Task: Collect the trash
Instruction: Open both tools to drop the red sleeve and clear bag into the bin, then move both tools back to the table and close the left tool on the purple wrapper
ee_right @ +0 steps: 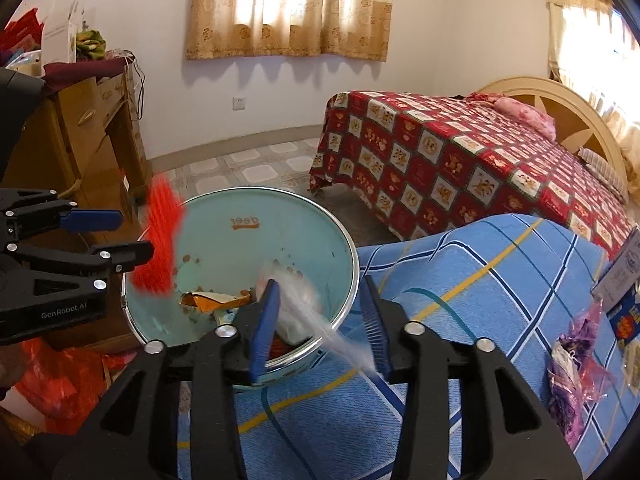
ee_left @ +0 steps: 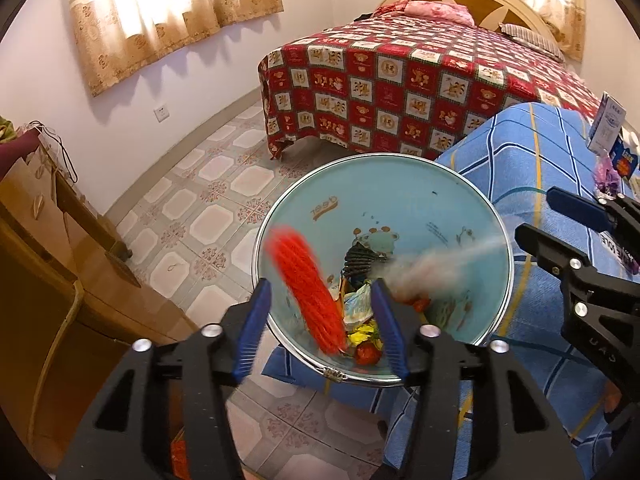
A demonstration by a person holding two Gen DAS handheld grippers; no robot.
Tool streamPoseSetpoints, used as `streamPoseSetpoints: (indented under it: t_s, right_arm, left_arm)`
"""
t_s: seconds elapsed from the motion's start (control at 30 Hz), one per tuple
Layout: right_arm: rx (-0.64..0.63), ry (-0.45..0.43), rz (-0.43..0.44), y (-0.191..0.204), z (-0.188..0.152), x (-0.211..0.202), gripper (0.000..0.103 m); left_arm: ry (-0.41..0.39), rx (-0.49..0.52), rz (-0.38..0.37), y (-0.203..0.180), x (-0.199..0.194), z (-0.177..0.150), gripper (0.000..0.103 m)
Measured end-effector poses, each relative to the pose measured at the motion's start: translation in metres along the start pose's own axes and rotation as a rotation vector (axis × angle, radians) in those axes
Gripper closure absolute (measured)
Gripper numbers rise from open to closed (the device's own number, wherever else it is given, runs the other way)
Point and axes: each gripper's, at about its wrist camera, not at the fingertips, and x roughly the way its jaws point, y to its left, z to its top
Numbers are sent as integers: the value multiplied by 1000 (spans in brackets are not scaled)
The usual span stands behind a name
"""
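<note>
A light blue bin [ee_left: 400, 200] with a metal rim stands below both grippers and holds several wrappers and scraps. My left gripper [ee_left: 322, 328] is open above it. A red mesh piece [ee_left: 308, 288], motion-blurred, hangs loose between its blue pads without touching them. My right gripper [ee_right: 320, 328] is open over the bin's [ee_right: 248, 248] near rim. A blurred whitish piece of trash [ee_right: 300, 304] streaks between its pads toward the bin. Each gripper shows in the other view: the right gripper [ee_left: 536, 214] and the left gripper [ee_right: 136, 236] beside the red piece [ee_right: 160, 240].
A blue checked cloth [ee_right: 480, 280] lies right of the bin, with purple wrappers [ee_right: 572, 360] and small boxes [ee_right: 624, 276] on it. A bed with a red patterned cover [ee_left: 400, 92] stands behind. A wooden cabinet [ee_left: 60, 260] is on the left, with a red plastic bag [ee_right: 60, 380] below it.
</note>
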Motion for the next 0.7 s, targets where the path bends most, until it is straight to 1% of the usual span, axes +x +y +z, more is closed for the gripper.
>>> streamPoseSetpoints:
  t_s: [0.07, 0.17, 0.23, 0.27, 0.3, 0.33, 0.4, 0.43, 0.5, 0.53, 0.6, 0.67, 0.7]
  right_arm:
    - [6, -4, -3, -2, -1, -3, 50]
    - [22, -10, -8, -9, -4, -13, 47]
    - [38, -14, -21, -18, -10, -24, 47]
    - [59, -17, -37, -28, -14, -33, 47]
    - [63, -18, -41, -30, -15, -35, 47]
    - [95, -22, -68, -45, -23, -48, 47]
    - [123, -24, -94, -56, -30, -58, 45]
    - [153, -25, -119, -68, -37, -67, 45]
    - [220, -23, -197, -96, -53, -85, 43]
    - [248, -17, -234, -107, -60, -92, 41]
    - [286, -10, -274, -120, -70, -100, 39]
    - [348, 13, -343, -142, -87, -110, 35]
    - [367, 23, -363, -149, -93, -113, 35]
  left_arm:
    - [2, -5, 0, -1, 2, -1, 34]
    - [18, 2, -3, -7, 5, -4, 32]
    - [28, 11, -6, -12, 8, -7, 28]
    - [31, 15, -5, -15, 9, -8, 24]
    - [35, 18, -5, -18, 10, -9, 22]
    - [40, 22, -8, -21, 11, -11, 22]
    - [47, 32, -12, -29, 12, -11, 20]
    - [47, 39, -15, -34, 11, -13, 19]
    - [46, 58, -16, -47, 11, -13, 14]
    - [46, 63, -17, -49, 11, -13, 13]
    - [50, 73, -23, -59, 12, -11, 13]
    - [49, 86, -26, -72, 13, -10, 12]
    - [48, 91, -28, -75, 12, -9, 11]
